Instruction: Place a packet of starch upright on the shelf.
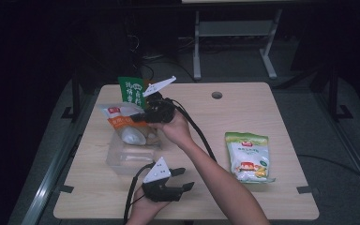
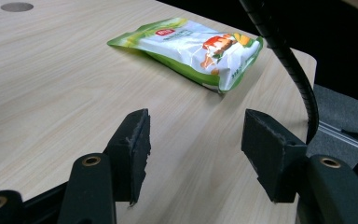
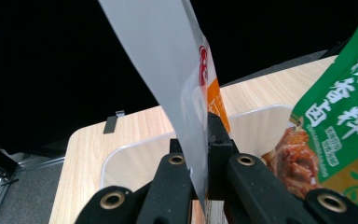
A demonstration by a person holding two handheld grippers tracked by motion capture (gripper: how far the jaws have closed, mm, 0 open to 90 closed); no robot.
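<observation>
Left tool — jaws parted, empty, idling near the clear bin's front. Right tool — clamped on the orange pouch, held tilted over that bin; best lowered well inside before release, clear of the green pouch behind.

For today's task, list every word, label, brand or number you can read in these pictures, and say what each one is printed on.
"香" and "料", white Chinese characters: on the green packet, right gripper view; the characters around them are cut off or too blurred.
Red logo on the orange-and-white pouch, clamped in the right gripper: not readable.
Red brand badge and print on the green-and-white bag, left gripper view: too small to read.
No numbers are readable.
</observation>
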